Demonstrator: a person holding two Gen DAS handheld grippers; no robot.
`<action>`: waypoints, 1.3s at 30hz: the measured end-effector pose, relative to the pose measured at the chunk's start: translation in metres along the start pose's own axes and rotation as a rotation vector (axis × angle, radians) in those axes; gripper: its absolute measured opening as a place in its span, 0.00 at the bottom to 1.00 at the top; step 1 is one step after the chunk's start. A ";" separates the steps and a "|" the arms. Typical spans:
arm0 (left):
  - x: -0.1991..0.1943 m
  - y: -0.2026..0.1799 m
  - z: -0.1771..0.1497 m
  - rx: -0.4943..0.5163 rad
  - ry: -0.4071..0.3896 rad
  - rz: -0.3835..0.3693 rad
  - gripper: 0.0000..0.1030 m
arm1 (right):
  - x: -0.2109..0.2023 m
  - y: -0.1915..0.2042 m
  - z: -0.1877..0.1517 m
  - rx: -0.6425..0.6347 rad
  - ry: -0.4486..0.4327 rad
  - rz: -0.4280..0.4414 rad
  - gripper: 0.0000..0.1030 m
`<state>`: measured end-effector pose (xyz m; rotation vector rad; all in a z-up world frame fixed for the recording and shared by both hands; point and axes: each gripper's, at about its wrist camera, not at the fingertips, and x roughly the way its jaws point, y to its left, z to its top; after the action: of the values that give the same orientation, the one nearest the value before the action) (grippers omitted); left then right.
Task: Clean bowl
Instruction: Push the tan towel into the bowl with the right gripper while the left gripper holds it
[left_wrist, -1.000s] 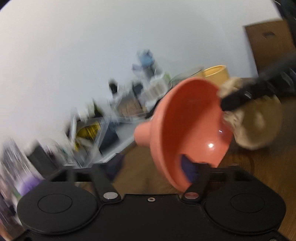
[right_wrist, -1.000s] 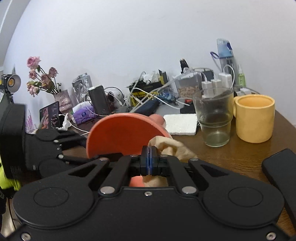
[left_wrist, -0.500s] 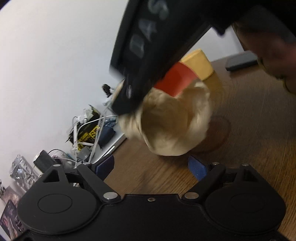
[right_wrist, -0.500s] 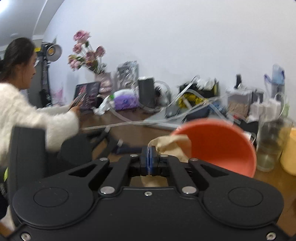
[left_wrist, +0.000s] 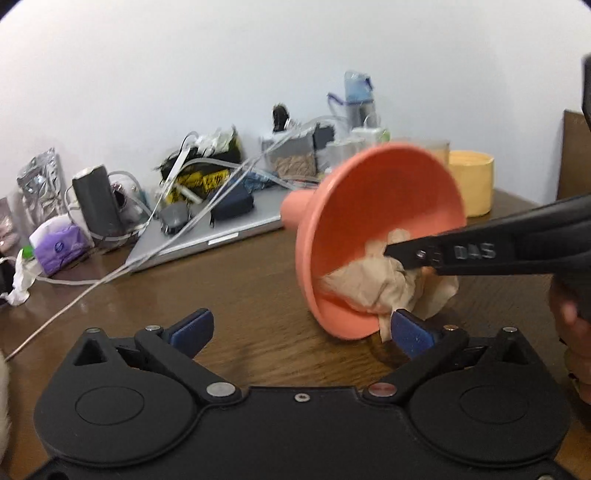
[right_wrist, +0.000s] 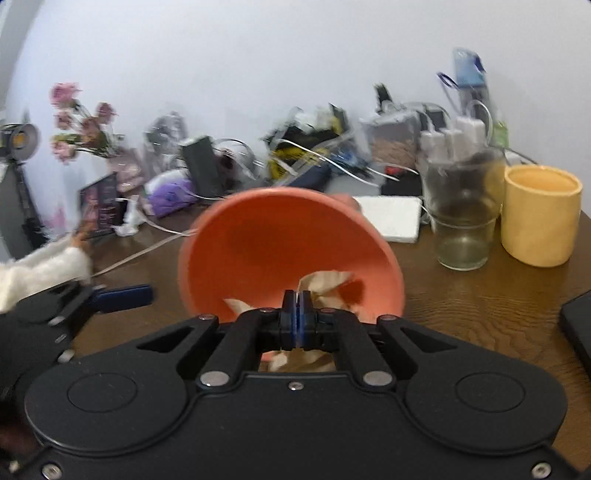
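Bowl (left_wrist: 373, 236), tipped on table edge, mouth towards right gripper (right_wrist: 296, 317) clamping cloth (left_wrist: 373, 284) inside; left gripper (left_wrist: 299, 328) opening, empty, rim just beside its right finger

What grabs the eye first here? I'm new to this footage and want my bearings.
The orange bowl tipped on its side mid-table, its mouth toward the right gripper, which is shut on a crumpled tan cloth inside it. The left gripper sits just below, jaws opening, holding nothing. Behind: a yellow cup and a glass at right.
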<state>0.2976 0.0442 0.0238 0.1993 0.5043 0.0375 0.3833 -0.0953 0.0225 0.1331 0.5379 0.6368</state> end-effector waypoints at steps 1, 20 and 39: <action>0.001 -0.001 -0.001 -0.002 0.008 -0.002 1.00 | 0.003 0.000 -0.002 -0.004 0.002 0.012 0.06; 0.050 -0.008 0.012 0.016 0.059 0.025 1.00 | -0.051 0.007 -0.009 -0.172 -0.102 0.066 0.78; 0.078 -0.001 0.023 0.012 0.044 -0.142 0.49 | -0.010 -0.045 0.002 -0.147 -0.031 -0.042 0.19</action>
<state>0.3769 0.0458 0.0057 0.1742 0.5617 -0.0994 0.4017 -0.1370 0.0160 -0.0063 0.4612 0.6297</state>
